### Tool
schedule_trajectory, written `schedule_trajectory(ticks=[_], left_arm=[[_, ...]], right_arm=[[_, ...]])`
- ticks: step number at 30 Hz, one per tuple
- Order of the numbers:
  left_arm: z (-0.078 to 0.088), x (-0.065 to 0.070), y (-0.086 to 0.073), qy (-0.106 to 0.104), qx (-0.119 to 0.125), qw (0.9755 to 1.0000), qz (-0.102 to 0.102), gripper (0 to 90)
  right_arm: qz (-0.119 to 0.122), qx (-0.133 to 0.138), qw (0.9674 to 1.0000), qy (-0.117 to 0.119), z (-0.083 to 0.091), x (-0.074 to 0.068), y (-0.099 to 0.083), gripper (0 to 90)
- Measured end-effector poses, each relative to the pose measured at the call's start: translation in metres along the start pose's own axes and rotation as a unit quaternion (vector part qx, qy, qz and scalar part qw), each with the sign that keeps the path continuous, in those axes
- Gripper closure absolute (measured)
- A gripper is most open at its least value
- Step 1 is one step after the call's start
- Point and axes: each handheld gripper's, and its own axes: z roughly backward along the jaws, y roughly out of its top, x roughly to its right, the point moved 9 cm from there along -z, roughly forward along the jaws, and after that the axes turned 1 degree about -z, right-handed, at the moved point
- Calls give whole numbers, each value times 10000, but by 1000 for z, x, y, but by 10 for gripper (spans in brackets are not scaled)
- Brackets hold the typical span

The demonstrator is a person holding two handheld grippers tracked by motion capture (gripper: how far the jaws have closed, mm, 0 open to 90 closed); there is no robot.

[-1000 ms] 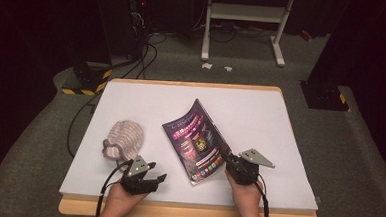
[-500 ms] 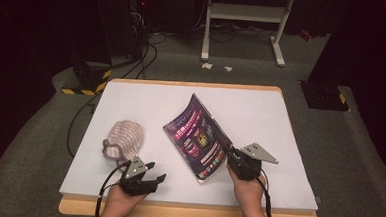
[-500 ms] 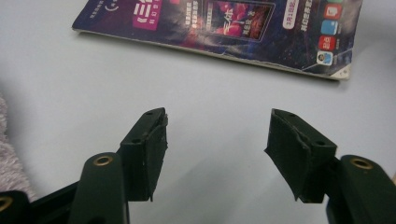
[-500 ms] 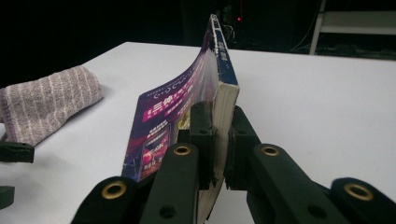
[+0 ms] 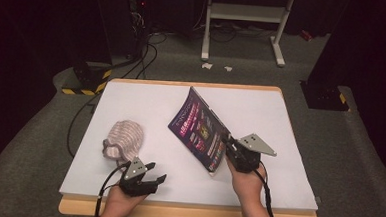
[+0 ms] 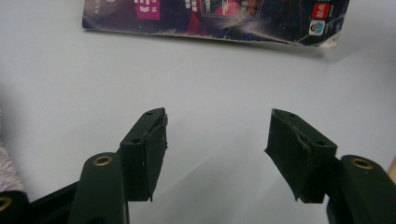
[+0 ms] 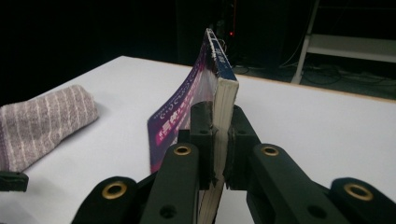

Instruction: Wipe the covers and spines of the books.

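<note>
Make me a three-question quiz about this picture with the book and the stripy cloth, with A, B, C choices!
1. Where is the striped cloth?
A. On the table, to the left of the book
B. On the floor
C. On top of the book

2. How many grippers are on the book?
A. None
B. One
C. Two

3. How does the left gripper stand?
A. Shut on the cloth
B. Shut on the book
C. Open, with nothing between its jaws

Answers:
1. A: the high view shows the cloth lying on the white table, left of the book.
2. B: only the right gripper pinches the book's edge, tilting it up.
3. C: the left gripper view shows its jaws apart over bare table.
</note>
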Motion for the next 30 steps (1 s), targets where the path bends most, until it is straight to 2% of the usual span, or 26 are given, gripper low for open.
schedule_trajectory(ticks=[4,8,16,18,25,30], left_arm=[[1,-1,1,0,24,10000,36,376],[1,0,2,-10,38,10000,18,377],[0,2,1,-20,2,10000,-32,377],[0,1,1,-17,20,10000,-13,377],[0,1,0,-10,-13,10000,-40,378],[-2,3,0,-27,-39,10000,-71,378]], right_arm=[[66,115,9999,-57,2,0,13,851],[53,236,9996,-171,4,6,26,851],[-53,399,9979,-504,12,33,42,851],[-118,514,9963,-673,19,46,48,851],[-80,637,9934,-949,32,64,56,851],[-20,669,9910,-1158,41,73,54,850]])
